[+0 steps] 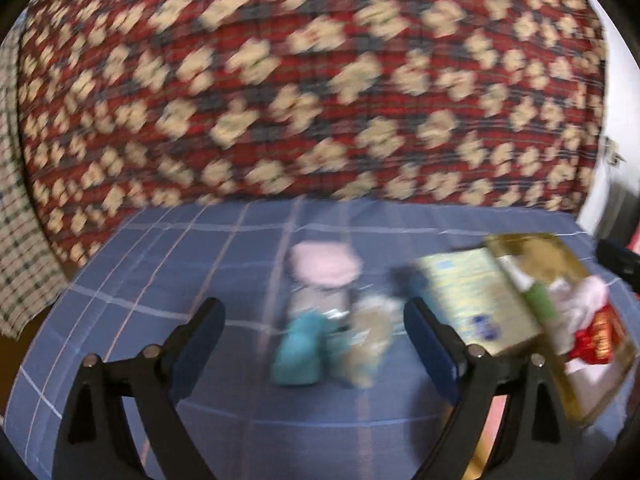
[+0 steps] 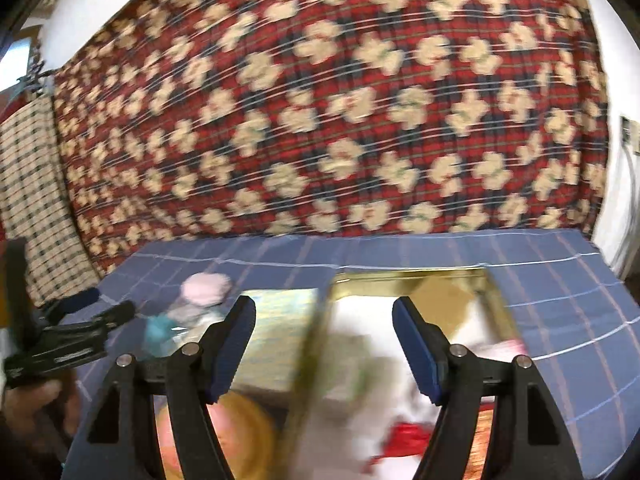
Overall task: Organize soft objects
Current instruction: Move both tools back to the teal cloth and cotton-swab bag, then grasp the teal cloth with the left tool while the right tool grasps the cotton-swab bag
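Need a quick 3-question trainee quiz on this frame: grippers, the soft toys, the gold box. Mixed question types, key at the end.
1. True or false: the left gripper is clamped on the small teal plush toy.
2. Multiple choice: the open gold cardboard box sits on A) a bare wooden floor, B) the blue checked cloth, C) a metal tray.
3. Fill in: in the left wrist view, the pale pink soft toy lies ___ the teal one, nearer the red patterned quilt.

Key
1. False: the jaws stand wide and nothing is between them; the right gripper is open too.
2. B
3. Behind
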Tool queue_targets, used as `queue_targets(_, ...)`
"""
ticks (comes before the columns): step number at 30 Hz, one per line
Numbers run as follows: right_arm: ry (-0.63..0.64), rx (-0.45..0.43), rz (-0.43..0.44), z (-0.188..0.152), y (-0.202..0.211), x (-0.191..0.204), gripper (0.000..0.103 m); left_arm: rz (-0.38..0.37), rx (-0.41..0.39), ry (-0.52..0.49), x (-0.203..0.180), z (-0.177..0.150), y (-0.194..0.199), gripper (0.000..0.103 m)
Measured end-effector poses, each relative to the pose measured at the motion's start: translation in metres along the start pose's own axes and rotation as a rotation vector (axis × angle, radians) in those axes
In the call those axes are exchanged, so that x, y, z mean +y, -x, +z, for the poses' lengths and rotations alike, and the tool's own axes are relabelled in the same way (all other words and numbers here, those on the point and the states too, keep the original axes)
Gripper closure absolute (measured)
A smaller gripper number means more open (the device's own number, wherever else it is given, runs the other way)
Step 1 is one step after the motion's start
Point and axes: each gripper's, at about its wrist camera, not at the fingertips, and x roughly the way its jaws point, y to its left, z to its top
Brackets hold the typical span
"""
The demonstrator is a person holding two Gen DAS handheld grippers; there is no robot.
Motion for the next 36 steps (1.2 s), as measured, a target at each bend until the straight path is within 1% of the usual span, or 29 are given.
queue_targets(1, 0.005, 0.011, 0.028, -0.002, -0.004, 0.012, 0.03, 0.016, 0.022, 0.006, 0.007, -0.004, -0.008, 0.011)
queue_targets(4, 0.028, 0.045, 0.078, -0.008, -0.016, 0.042, 0.028, 0.029, 0.067, 0.004, 0.017, -0.013, -0.025, 0.013)
queue_targets(5, 0.037, 0.057, 0.09, -0.009, -0.02, 0.05, 0.025, 0.031, 0.079, 0.0, 0.019, -0.016, -0.03, 0.015)
queue_targets(7, 0.065, 0.085, 0.111, -0.014, -0.028, 0.069, 0.023, 0.022, 0.104, -0.005, 0.021, -0.021, -0.039, 0.017)
queue_targets(9, 0.083, 0.099, 0.121, -0.016, -0.034, 0.081, 0.023, 0.007, 0.121, -0.011, 0.02, -0.026, -0.044, 0.021)
queue_targets(13, 0.101, 0.126, 0.135, -0.018, -0.045, 0.098, 0.023, -0.008, 0.148, -0.036, 0.015, -0.03, -0.054, 0.022)
queue_targets(16, 0.11, 0.144, 0.135, -0.02, -0.052, 0.108, 0.023, -0.025, 0.176, -0.034, 0.016, -0.03, -0.064, 0.03)
queue_targets(17, 0.111, 0.15, 0.136, -0.02, -0.054, 0.11, 0.023, -0.038, 0.184, -0.029, 0.018, -0.029, -0.066, 0.038)
queue_targets(18, 0.111, 0.159, 0.138, -0.02, -0.057, 0.113, 0.023, -0.054, 0.193, -0.025, 0.019, -0.028, -0.068, 0.049)
queue_targets(19, 0.11, 0.165, 0.137, -0.02, -0.058, 0.115, 0.022, -0.08, 0.21, -0.021, 0.02, -0.028, -0.072, 0.056)
queue_targets(21, 0.102, 0.189, 0.142, -0.018, -0.064, 0.12, 0.022, -0.144, 0.246, 0.0, 0.023, -0.029, -0.078, 0.089)
queue_targets(22, 0.094, 0.203, 0.149, -0.017, -0.068, 0.124, 0.022, -0.159, 0.247, 0.009, 0.025, -0.03, -0.078, 0.09)
queue_targets(24, 0.089, 0.219, 0.155, -0.016, -0.073, 0.129, 0.022, -0.175, 0.239, -0.008, 0.024, -0.031, -0.074, 0.097)
queue_targets(27, 0.077, 0.256, 0.159, -0.014, -0.084, 0.137, 0.022, -0.15, 0.211, -0.001, 0.031, -0.033, -0.064, 0.097)
queue_targets(30, 0.066, 0.285, 0.163, -0.013, -0.093, 0.146, 0.021, -0.113, 0.187, 0.054, 0.049, -0.033, -0.06, 0.097)
queue_targets(32, 0.057, 0.325, 0.177, -0.014, -0.102, 0.154, 0.021, -0.087, 0.176, 0.087, 0.06, -0.034, -0.057, 0.097)
queue_targets(34, 0.075, 0.357, 0.146, -0.016, -0.111, 0.163, 0.021, -0.047, 0.168, 0.113, 0.071, -0.034, -0.056, 0.097)
queue_targets(36, 0.068, 0.375, 0.135, -0.016, -0.118, 0.168, 0.021, -0.034, 0.167, 0.15, 0.082, -0.036, -0.057, 0.097)
